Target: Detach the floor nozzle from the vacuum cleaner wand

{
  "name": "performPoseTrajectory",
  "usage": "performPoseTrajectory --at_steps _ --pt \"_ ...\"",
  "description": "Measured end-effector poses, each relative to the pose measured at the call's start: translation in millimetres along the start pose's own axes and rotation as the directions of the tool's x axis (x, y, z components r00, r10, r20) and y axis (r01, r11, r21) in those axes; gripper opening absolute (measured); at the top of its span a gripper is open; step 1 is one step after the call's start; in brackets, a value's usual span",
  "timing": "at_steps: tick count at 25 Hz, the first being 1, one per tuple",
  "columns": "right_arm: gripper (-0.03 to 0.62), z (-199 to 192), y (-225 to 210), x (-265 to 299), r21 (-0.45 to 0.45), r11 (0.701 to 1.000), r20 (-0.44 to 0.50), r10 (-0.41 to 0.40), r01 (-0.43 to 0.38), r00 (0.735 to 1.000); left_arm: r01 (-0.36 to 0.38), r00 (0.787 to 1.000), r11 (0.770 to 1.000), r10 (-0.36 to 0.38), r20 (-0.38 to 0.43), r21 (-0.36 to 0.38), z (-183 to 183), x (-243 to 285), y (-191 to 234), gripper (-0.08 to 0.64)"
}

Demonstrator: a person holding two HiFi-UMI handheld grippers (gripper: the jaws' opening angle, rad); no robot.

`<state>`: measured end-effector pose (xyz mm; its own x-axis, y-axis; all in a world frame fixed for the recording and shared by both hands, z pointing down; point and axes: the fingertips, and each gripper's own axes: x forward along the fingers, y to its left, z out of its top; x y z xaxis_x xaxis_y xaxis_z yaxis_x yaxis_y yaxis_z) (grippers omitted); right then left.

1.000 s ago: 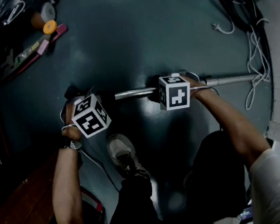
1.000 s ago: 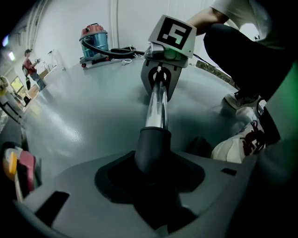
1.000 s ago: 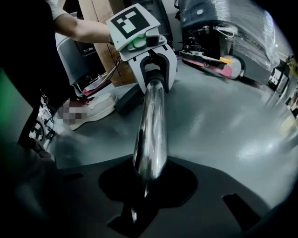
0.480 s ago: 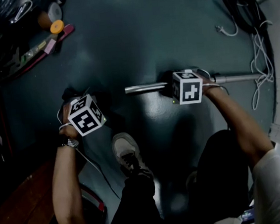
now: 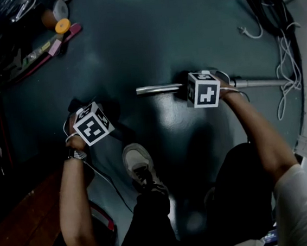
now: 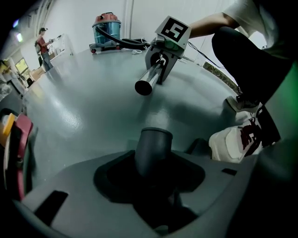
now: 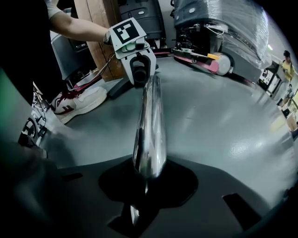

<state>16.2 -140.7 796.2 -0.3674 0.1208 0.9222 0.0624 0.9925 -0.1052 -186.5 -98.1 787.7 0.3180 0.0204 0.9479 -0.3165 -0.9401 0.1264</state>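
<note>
The left gripper (image 6: pixel 156 204) gripped the floor nozzle neck (image 6: pixel 153 148), steadying it. The right gripper (image 7: pixel 139 204) clamped the chrome wand (image 7: pixel 150 121), whose open end lay beyond the left jaws, clear of the neck, apparently detached.

Wider gap — wand (image 5: pixel 158 88) to floor nozzle (image 6: pixel 152 148).

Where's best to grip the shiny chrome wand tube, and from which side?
Grip the shiny chrome wand tube mid-shaft, back from its open end, coming from above with jaws across its axis. It runs roughly level above the floor and is smooth and round, so a crosswise pinch probably holds best, as the right tool has it.
</note>
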Motion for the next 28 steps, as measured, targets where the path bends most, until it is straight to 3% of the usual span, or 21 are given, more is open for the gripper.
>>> performPoseTrajectory --at_steps 11,14,19,24,26,28 --pt "0.126 0.1 2.6 -0.4 -0.017 1.000 -0.016 -0.002 0.002 1.000 -0.015 0.998 0.995 0.020 0.056 -0.099 -9.9 5.3 3.0 0.212" --pt "0.181 -3.3 -1.8 -1.7 -0.003 1.000 -0.022 -0.024 0.024 0.999 -0.034 0.997 0.994 0.041 0.060 -0.108 -9.5 5.7 4.8 0.218" --pt "0.209 -8.7 -5.7 -4.3 0.039 0.998 -0.002 -0.046 0.046 0.999 -0.049 0.995 0.991 0.059 0.080 -0.126 -8.9 6.8 4.2 0.227" --pt "0.224 -13.3 -6.4 -9.9 0.036 0.997 -0.006 -0.063 0.063 0.998 -0.063 0.992 0.986 0.079 0.102 -0.155 -6.0 5.6 4.0 0.270" --pt "0.225 -16.6 -5.0 -11.2 0.042 0.997 -0.003 -0.065 0.065 0.998 -0.073 0.991 0.986 0.088 0.100 -0.147 -3.3 2.9 3.5 0.336" --pt "0.226 -17.3 -4.1 -13.6 0.056 0.996 0.012 -0.066 0.065 0.998 -0.076 0.990 0.987 0.092 0.110 -0.143 -3.4 5.2 1.6 0.353"
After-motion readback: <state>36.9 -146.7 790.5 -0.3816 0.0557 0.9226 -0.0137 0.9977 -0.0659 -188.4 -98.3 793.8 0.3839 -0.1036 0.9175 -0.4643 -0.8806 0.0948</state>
